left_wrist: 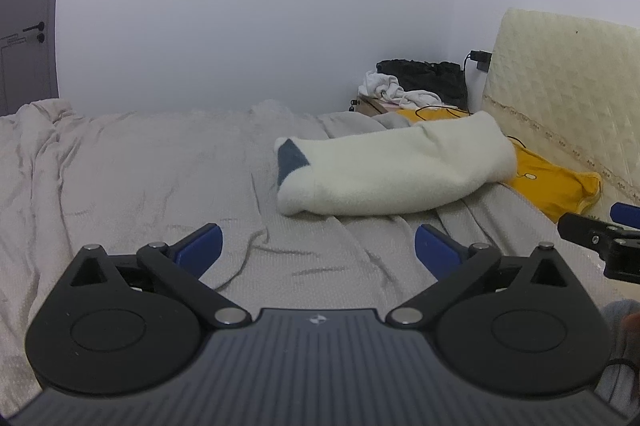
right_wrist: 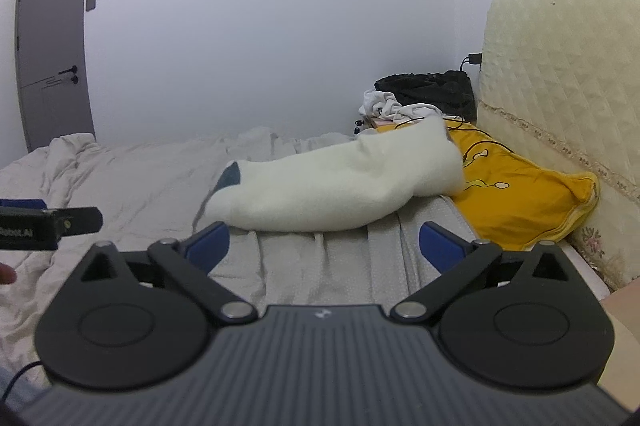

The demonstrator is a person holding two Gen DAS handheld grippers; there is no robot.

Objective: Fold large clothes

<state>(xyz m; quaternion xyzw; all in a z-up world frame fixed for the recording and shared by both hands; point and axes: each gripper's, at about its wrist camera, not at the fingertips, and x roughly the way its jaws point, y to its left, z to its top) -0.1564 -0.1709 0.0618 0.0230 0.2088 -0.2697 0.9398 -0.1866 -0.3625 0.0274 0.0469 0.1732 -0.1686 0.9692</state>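
A white fleecy garment [left_wrist: 392, 171] with a dark blue patch lies folded into a long bundle on the grey bed cover [left_wrist: 140, 165], its far end resting on a yellow pillow [left_wrist: 556, 181]. It also shows in the right wrist view [right_wrist: 340, 181]. My left gripper [left_wrist: 318, 246] is open and empty, hovering just short of the bundle. My right gripper [right_wrist: 325, 240] is open and empty, close to the bundle's near edge. Each gripper shows at the edge of the other's view.
A cream mattress [right_wrist: 560, 97] leans upright at the right behind the yellow pillow [right_wrist: 528, 201]. A box with white and black clothes [right_wrist: 416, 97] stands in the corner. A grey door [right_wrist: 52, 33] is at the far left. The bed cover [right_wrist: 120, 185] is wrinkled.
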